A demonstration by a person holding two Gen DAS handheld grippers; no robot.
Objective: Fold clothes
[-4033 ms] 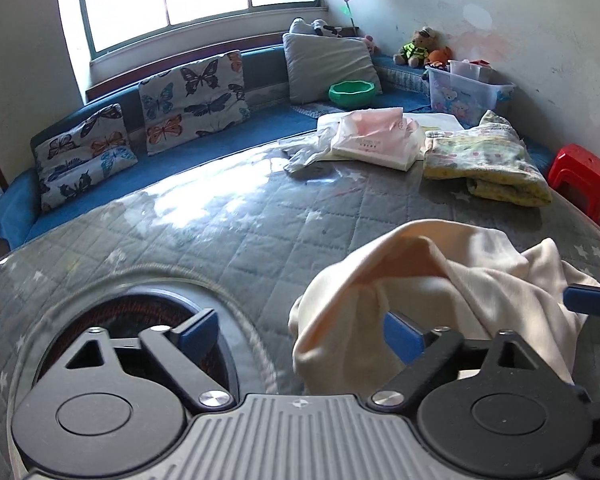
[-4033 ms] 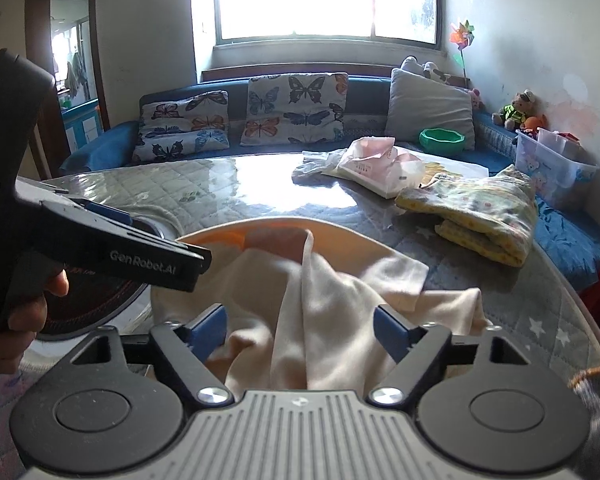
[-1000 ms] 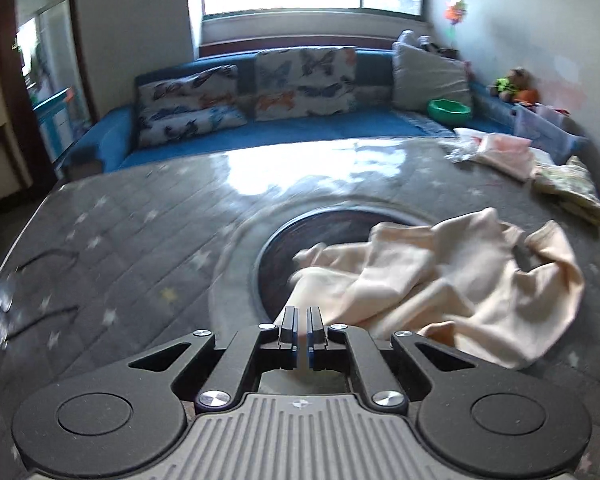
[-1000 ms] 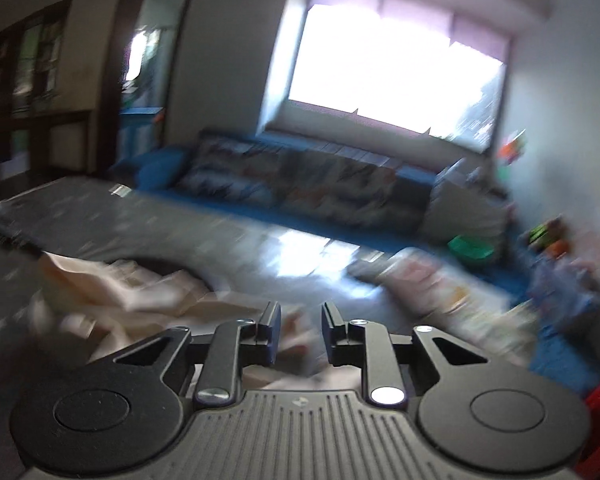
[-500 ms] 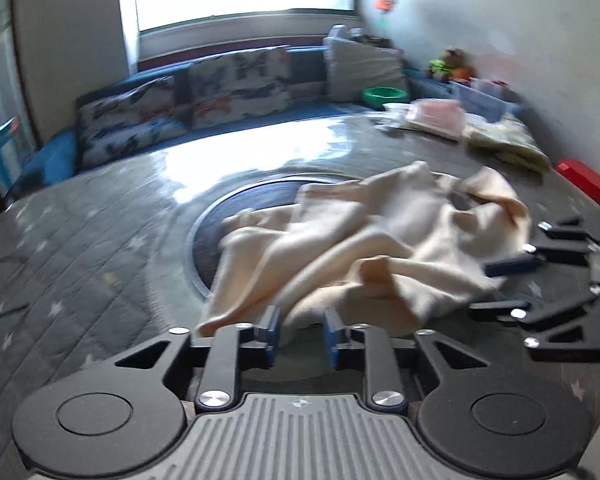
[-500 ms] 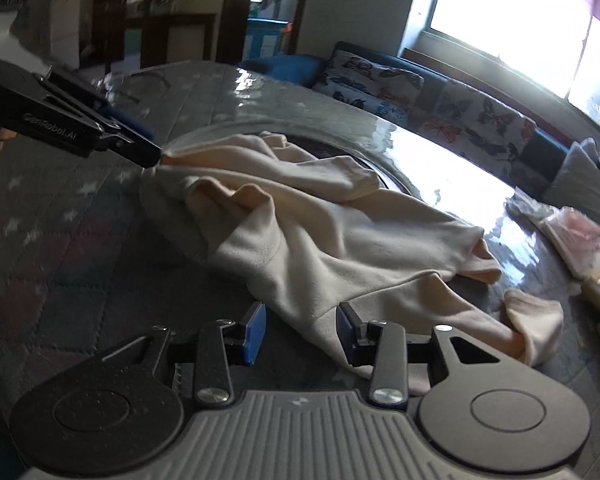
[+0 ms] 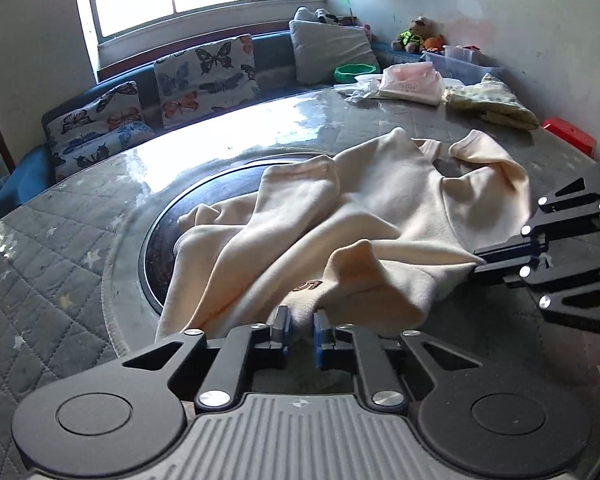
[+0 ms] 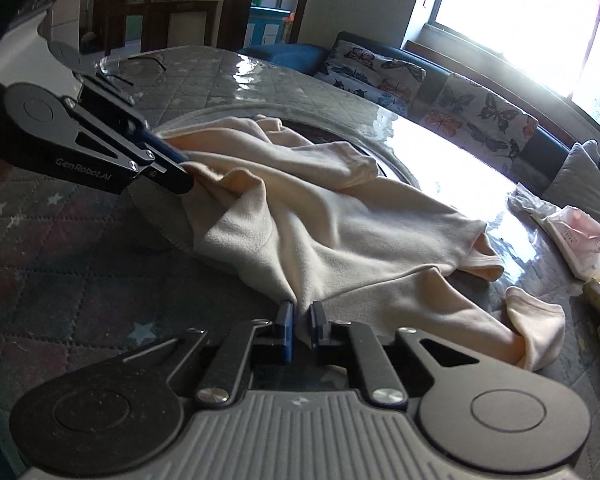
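Observation:
A cream long-sleeved garment (image 7: pixel 380 216) lies crumpled on the grey quilted table (image 7: pixel 52 280), partly over a dark round inset (image 7: pixel 160 248). My left gripper (image 7: pixel 299 322) is shut on the garment's near edge; it also shows in the right wrist view (image 8: pixel 184 178) at the left, pinching the cloth. My right gripper (image 8: pixel 300 316) is shut on another part of the garment's (image 8: pixel 340 232) near edge; it also shows in the left wrist view (image 7: pixel 480 260) at the right. Both sleeves (image 8: pixel 536 320) trail toward the far side.
Folded clothes lie at the table's far end: a pink-white pile (image 7: pixel 408 84) and a yellow-green floral one (image 7: pixel 492 104). A blue sofa with butterfly cushions (image 7: pixel 204 76), a green bowl (image 7: pixel 356 72), a plastic box (image 7: pixel 460 64) and a red stool (image 7: pixel 568 132) stand behind.
Both grippers have closed on the garment's near edge: half a second ago their fingers were a little apart at the cloth. Before that both swung round to this side of the table.

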